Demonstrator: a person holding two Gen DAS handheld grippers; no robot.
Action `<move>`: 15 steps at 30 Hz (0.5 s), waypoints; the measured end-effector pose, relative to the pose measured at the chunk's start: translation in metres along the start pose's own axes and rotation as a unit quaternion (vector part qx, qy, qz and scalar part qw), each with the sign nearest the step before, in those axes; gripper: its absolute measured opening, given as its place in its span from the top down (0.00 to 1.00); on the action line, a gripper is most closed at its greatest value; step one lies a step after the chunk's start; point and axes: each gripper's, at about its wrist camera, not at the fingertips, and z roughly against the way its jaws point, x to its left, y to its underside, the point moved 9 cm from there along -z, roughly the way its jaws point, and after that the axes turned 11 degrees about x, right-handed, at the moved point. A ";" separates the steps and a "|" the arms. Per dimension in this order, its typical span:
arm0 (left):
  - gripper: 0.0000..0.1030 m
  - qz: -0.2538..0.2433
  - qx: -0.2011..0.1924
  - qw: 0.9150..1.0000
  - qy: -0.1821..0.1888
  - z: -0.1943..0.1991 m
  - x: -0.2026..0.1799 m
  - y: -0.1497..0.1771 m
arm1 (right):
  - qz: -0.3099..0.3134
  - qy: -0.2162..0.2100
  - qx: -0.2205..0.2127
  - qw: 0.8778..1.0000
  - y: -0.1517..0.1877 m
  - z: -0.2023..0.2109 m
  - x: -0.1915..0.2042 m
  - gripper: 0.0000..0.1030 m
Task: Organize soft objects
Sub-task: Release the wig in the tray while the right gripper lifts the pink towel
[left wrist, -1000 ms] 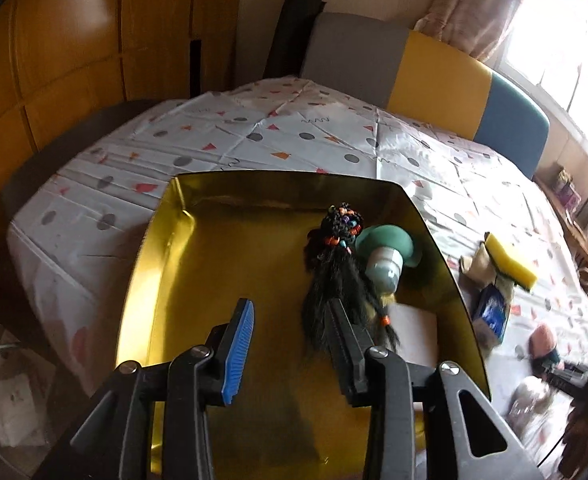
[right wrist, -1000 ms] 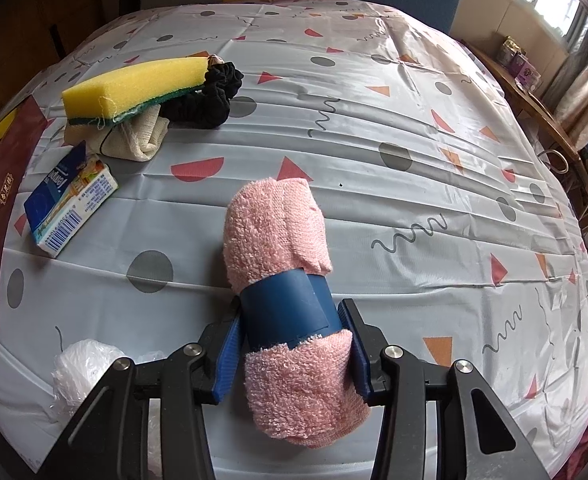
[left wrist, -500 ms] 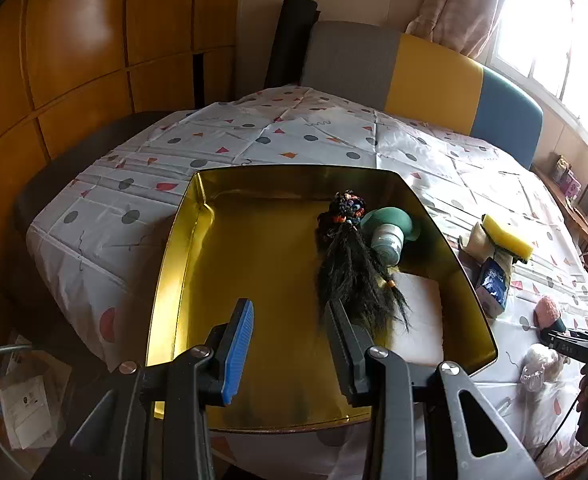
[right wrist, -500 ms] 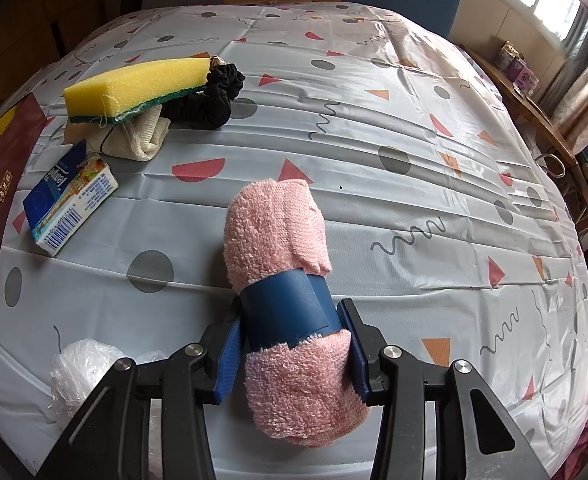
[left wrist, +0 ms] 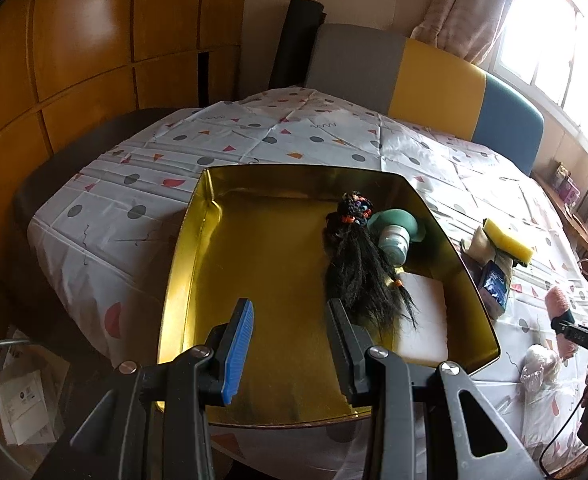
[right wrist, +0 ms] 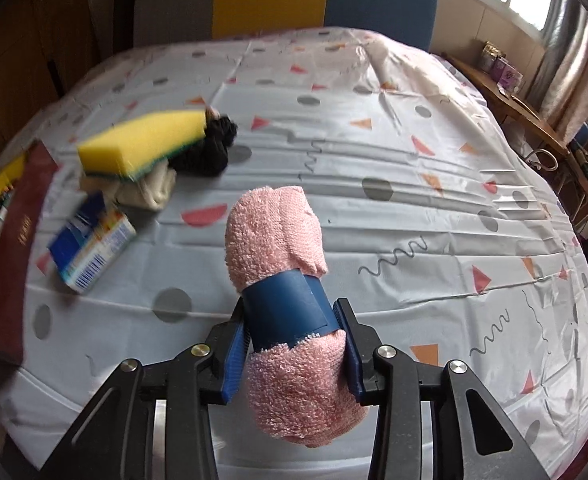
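Note:
My right gripper (right wrist: pixel 292 346) is shut on a rolled pink towel (right wrist: pixel 278 236) with a blue band, held above the tablecloth. The towel also shows in the left wrist view (left wrist: pixel 556 300). My left gripper (left wrist: pixel 290 332) is open and empty above the near part of a gold tray (left wrist: pixel 190 216). In the tray lie a black hair piece with beads (left wrist: pixel 358 264), a green roll (left wrist: pixel 396 232) and a white pad (left wrist: pixel 426 320). A yellow sponge (right wrist: pixel 146 140), a black scrunchie (right wrist: pixel 210 148) and a cream cloth (right wrist: pixel 150 190) lie on the table to the left of the towel.
A blue and white packet (right wrist: pixel 90 248) lies near the tray's dark red outer wall (right wrist: pixel 10 264). A crumpled clear plastic bag (left wrist: pixel 538 364) sits by the table's near edge. A grey, yellow and blue bench back (left wrist: pixel 434 84) stands behind the table.
The right gripper has lifted the pink towel off the tablecloth and the view has shifted. The left gripper has drawn back and up from the tray, still open.

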 end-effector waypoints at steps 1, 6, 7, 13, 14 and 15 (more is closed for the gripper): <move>0.64 0.002 0.000 1.000 0.002 0.000 0.002 0.000 | -0.002 -0.007 -0.004 1.000 -0.001 0.005 0.002 0.60; 0.64 0.015 -0.001 1.000 0.003 0.000 0.012 0.000 | 0.024 -0.041 -0.055 0.997 -0.017 0.058 0.042 0.60; 0.64 0.021 -0.002 1.000 0.004 0.000 0.016 -0.001 | 0.031 -0.055 -0.063 0.996 -0.021 0.067 0.053 0.60; 0.64 0.046 -0.011 0.999 -0.002 0.006 0.038 -0.005 | 0.161 -0.169 -0.057 0.971 -0.014 0.098 0.192 0.60; 0.64 0.050 -0.012 0.999 -0.003 0.006 0.042 -0.005 | 0.180 -0.181 -0.050 0.966 -0.009 0.097 0.215 0.60; 0.64 0.054 -0.011 0.998 -0.004 0.007 0.045 -0.006 | 0.197 -0.193 -0.043 0.960 -0.004 0.095 0.238 0.60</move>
